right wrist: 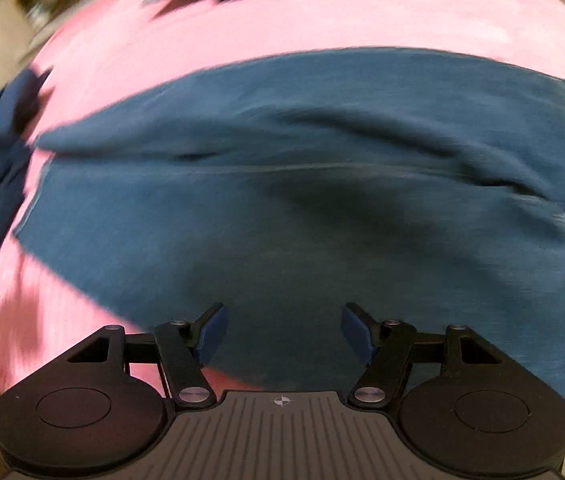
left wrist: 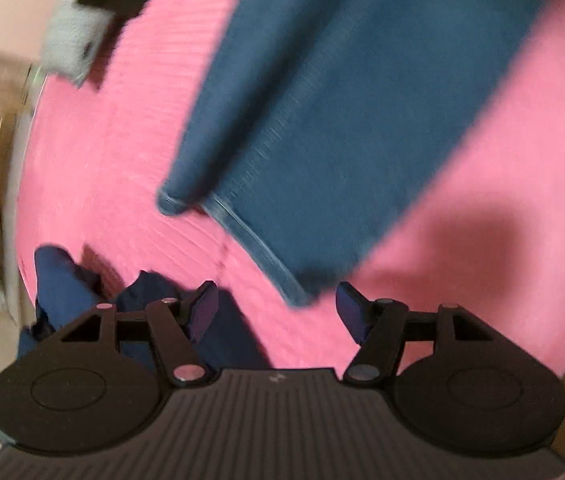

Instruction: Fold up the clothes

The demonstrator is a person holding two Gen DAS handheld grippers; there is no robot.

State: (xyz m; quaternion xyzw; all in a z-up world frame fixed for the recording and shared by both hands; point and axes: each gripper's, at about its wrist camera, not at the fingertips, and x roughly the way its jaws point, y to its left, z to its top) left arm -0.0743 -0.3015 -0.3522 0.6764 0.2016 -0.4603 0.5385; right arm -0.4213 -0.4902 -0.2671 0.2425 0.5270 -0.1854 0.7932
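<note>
Well, both views came through smeared with motion blur, so fine detail was hard to call. The left gripper (left wrist: 277, 308) had its fingers spread wide with nothing between them, and just ahead of its right finger sat the hemmed corner of the blue jeans (left wrist: 322, 120), lying flat on the pink bedspread (left wrist: 114, 152). Beside and beyond its left finger was a bunched navy garment (left wrist: 66, 280), and far ahead of the fingers, near the bed's far edge, a grey garment with black patches (left wrist: 78, 28). Over on the other side, the right gripper (right wrist: 283, 332) also stood spread, gripping nothing, hovering directly over the jeans (right wrist: 282, 220), which ran crosswise ahead of the fingers with one leg seemingly laid on the other along a long seam. Whether that was a fold just made or a pair merely laid out, the pictures could not settle. For good handling from here, I'd judge: take both denim layers at once near the hem and the waist end, bite deep because denim is stiff and heavy, and lift both ends evenly so the legs stay aligned.
</note>
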